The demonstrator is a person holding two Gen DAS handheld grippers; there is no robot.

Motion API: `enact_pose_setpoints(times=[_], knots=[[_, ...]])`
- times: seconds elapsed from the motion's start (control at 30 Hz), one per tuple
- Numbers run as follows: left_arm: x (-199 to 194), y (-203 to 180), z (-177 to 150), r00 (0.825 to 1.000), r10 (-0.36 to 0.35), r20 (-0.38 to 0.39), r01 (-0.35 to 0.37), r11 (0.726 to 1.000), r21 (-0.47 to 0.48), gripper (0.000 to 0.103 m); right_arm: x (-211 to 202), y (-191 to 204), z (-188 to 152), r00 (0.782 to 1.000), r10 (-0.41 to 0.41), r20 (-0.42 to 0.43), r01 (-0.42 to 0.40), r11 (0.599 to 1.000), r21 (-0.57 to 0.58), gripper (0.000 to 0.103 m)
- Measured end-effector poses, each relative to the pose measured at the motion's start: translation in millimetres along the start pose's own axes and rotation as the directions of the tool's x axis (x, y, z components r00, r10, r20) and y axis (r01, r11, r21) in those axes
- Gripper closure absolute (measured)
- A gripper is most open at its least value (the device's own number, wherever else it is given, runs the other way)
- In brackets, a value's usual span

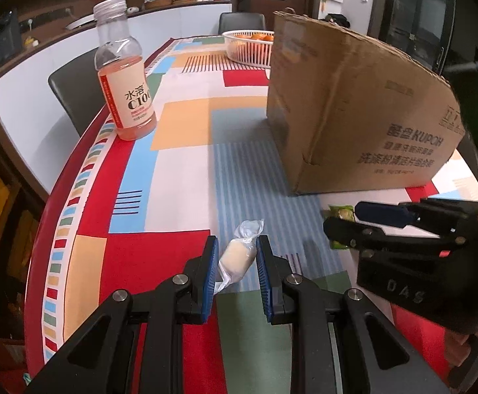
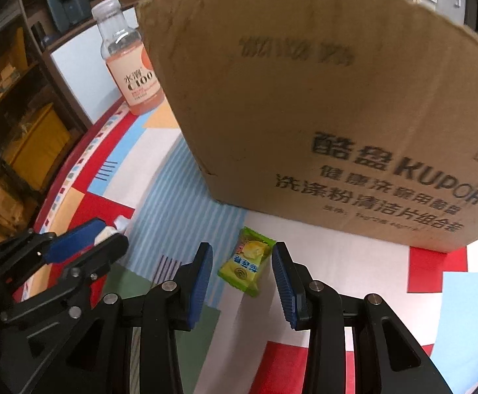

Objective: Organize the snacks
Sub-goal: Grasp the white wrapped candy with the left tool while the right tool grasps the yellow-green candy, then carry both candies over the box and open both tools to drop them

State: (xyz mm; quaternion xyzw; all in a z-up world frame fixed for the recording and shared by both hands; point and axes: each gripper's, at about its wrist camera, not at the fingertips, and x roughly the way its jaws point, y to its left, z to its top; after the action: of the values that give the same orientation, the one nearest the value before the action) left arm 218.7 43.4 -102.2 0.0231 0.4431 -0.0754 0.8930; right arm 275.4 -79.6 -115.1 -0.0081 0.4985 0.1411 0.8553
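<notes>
A cream snack in a clear wrapper (image 1: 239,257) lies on the patterned tablecloth between the open fingers of my left gripper (image 1: 237,249); the pads stand either side of it without clear contact. A green-yellow wrapped snack (image 2: 246,265) lies between the open fingers of my right gripper (image 2: 242,262), apart from both pads. The right gripper (image 1: 340,221) also shows in the left wrist view, around the green snack (image 1: 339,212). The left gripper (image 2: 107,233) shows in the right wrist view. A brown cardboard box (image 1: 354,111) stands just behind both snacks.
A bottle of pink drink (image 1: 124,75) stands near the table's left edge (image 1: 58,203). A white basket with oranges (image 1: 249,47) sits far back. Dark chairs (image 1: 71,92) stand beyond the table. The box (image 2: 321,98) fills most of the right wrist view.
</notes>
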Motion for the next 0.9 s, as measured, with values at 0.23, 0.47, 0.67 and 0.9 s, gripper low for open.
enact_pose_setpoints(times=[0.23, 0.47, 0.67, 0.9], knots=[[0, -1, 1, 1.000, -0.005, 0.006, 0.005, 1.000, -0.013, 0.079, 12, 5, -3, 0.999, -0.035, -0.022, 0.035, 0.999, -0.018, 0.075], [-8, -7, 3, 1.000, -0.017, 0.021, 0.017, 1.000, -0.012, 0.079, 8, 3, -7, 0.999, -0.039, 0.005, 0.039, 0.999, -0.017, 0.080], [-21, -14, 6, 0.999, -0.031, 0.044, 0.031, 0.999, -0.011, 0.079, -14, 0, -15, 0.998, -0.029, 0.047, 0.030, 0.999, -0.020, 0.081], [-37, -24, 9, 0.996, -0.050, 0.073, 0.050, 0.999, -0.004, 0.079, -44, -9, -22, 0.995, -0.016, 0.096, 0.017, 1.000, -0.015, 0.081]])
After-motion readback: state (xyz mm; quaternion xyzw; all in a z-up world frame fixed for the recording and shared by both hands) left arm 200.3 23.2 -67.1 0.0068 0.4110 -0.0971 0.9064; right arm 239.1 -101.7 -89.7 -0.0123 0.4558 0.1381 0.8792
